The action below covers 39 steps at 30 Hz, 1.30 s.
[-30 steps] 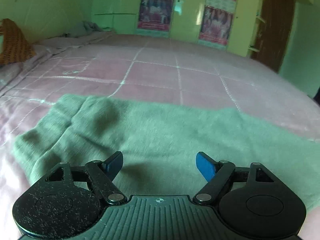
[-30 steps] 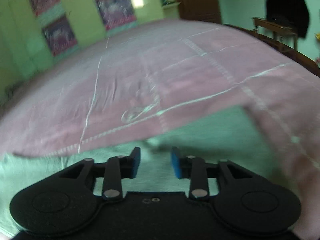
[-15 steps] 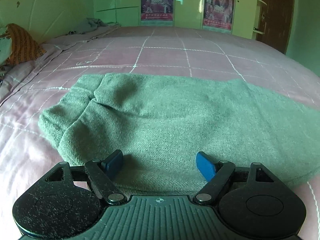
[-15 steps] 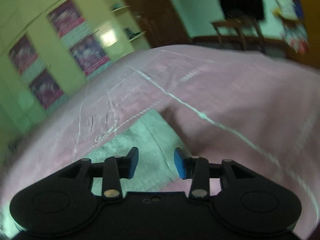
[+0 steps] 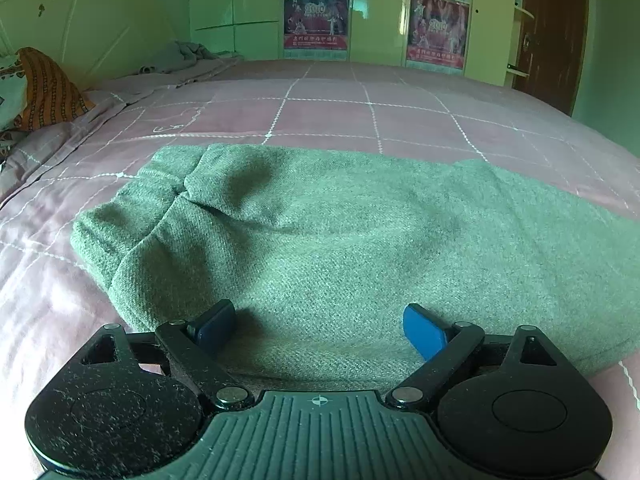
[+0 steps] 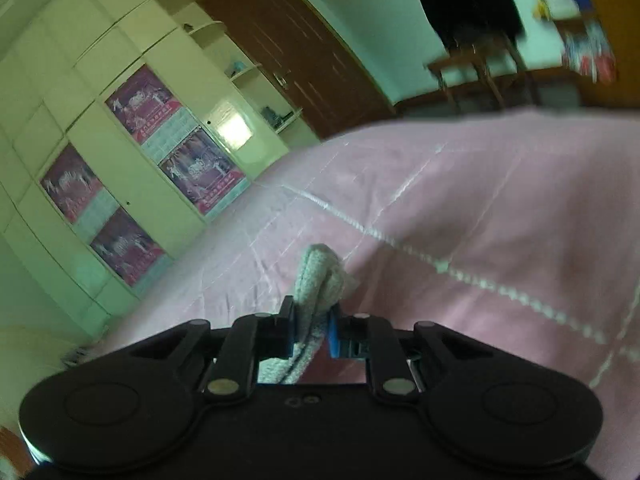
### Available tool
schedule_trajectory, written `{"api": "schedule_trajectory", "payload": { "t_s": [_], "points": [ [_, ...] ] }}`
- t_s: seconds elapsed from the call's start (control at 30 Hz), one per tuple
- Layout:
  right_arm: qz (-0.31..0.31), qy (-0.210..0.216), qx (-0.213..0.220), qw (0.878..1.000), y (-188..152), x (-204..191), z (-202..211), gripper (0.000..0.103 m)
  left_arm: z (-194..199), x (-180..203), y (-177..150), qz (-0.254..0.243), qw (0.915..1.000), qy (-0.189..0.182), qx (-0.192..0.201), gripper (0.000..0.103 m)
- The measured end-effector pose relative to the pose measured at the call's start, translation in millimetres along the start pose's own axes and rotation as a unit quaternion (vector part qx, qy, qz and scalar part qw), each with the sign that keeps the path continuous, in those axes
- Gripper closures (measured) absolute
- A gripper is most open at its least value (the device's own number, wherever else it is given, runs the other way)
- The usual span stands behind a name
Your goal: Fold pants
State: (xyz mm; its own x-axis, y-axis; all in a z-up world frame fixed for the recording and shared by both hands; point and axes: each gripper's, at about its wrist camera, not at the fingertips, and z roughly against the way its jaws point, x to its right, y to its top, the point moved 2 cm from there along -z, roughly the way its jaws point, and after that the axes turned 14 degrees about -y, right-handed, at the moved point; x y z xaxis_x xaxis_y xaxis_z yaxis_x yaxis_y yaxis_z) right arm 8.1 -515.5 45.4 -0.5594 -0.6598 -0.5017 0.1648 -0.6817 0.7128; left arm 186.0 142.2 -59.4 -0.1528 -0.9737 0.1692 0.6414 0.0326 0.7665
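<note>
The green pants [image 5: 340,240] lie flat across the pink quilted bed [image 5: 320,116], with the waistband end at the left. My left gripper [image 5: 320,326] is open and rests low over the near edge of the pants, blue pads spread wide. My right gripper [image 6: 314,332] is shut on a bunched fold of the pants [image 6: 320,276], which sticks up pale between the blue pads. This view is tilted and shows the bed [image 6: 480,220] beyond. The rest of the pants is hidden in the right wrist view.
An orange patterned cloth [image 5: 44,88] and a grey crumpled cloth [image 5: 180,56] lie at the bed's far left. Wardrobe doors with posters [image 5: 316,16] and a brown door [image 5: 556,32] stand behind. A dark garment hangs over a wooden table [image 6: 472,40].
My right gripper has closed on a fold of the pants and swung its view upward and to the right. My left gripper has stayed open and moved lower over the pants.
</note>
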Motion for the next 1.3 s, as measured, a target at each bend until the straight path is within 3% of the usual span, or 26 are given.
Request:
{"api": "schedule_trajectory", "payload": {
  "t_s": [0.03, 0.07, 0.1, 0.23, 0.4, 0.47, 0.53, 0.6, 0.73, 0.83, 1.03, 1.1, 1.2, 1.23, 1.3],
  "points": [
    [-0.004, -0.03, -0.026, 0.999, -4.7, 4.9, -12.0, 0.086, -0.4, 0.2, -0.2, -0.001, 1.0, 0.001, 0.0, 0.012],
    [-0.014, -0.077, -0.078, 0.994, -13.5, 16.0, -33.4, 0.089, -0.4, 0.5, -0.3, -0.002, 1.0, 0.001, 0.0, 0.012],
    [-0.035, -0.079, -0.106, 0.991, -21.1, 28.1, -46.2, 0.088, -0.3, 0.2, -0.2, -0.002, 1.0, 0.0, 0.0, 0.012],
    [-0.007, -0.055, -0.088, 0.995, -23.4, 25.1, -34.8, 0.08, -1.2, 0.3, -3.3, -0.006, 0.9999, -0.003, 0.01, 0.008],
    [-0.016, -0.046, -0.098, 0.994, -21.6, 26.7, -38.2, 0.076, -2.6, 4.7, -5.8, -0.006, 0.9998, 0.007, 0.018, 0.005],
    [-0.004, -0.037, -0.093, 0.995, -23.0, 22.5, -37.6, 0.062, -2.5, 4.3, -5.9, -0.007, 0.9998, 0.006, 0.018, 0.005],
    [0.017, -0.024, -0.09, 0.996, -20.1, 13.4, -26.4, 0.042, -2.2, 3.9, -6.6, -0.007, 0.9998, 0.004, 0.02, 0.005],
    [0.045, -0.022, -0.089, 0.995, -20.7, 4.1, -27.9, 0.035, -1.7, 4.2, -7.7, -0.008, 0.9997, 0.004, 0.023, 0.005],
    [0.076, -0.036, -0.082, 0.993, -22.3, -6.0, -29.2, 0.034, -1.8, 4.1, -9.3, -0.009, 0.9996, 0.003, 0.028, 0.005],
    [0.069, -0.034, -0.079, 0.994, -22.9, -2.9, -25.8, 0.04, -1.7, 4.2, -10.3, -0.01, 0.9995, 0.001, 0.031, 0.004],
    [0.032, -0.003, -0.091, 0.995, -30.2, 9.9, -10.7, 0.042, 1.9, 6.7, -10.6, -0.014, 0.9992, 0.002, 0.038, 0.003],
    [0.024, -0.007, -0.085, 0.996, -31.3, 11.7, -4.4, 0.042, 18.1, 6.8, -9.9, -0.008, 0.9973, 0.007, 0.073, 0.003],
    [0.022, -0.005, -0.071, 0.997, -32.0, 12.7, 6.4, 0.04, 53.0, -14.7, -7.4, 0.057, 0.9856, 0.021, 0.158, 0.003],
    [0.021, -0.005, -0.067, 0.998, -31.9, 12.7, 9.3, 0.04, 61.0, -23.6, -6.5, 0.077, 0.9811, 0.03, 0.175, 0.006],
    [0.018, -0.002, -0.062, 0.998, -32.3, 13.4, 12.3, 0.039, 68.2, -44.5, -4.3, 0.113, 0.9751, 0.056, 0.182, 0.023]
  ]
}}
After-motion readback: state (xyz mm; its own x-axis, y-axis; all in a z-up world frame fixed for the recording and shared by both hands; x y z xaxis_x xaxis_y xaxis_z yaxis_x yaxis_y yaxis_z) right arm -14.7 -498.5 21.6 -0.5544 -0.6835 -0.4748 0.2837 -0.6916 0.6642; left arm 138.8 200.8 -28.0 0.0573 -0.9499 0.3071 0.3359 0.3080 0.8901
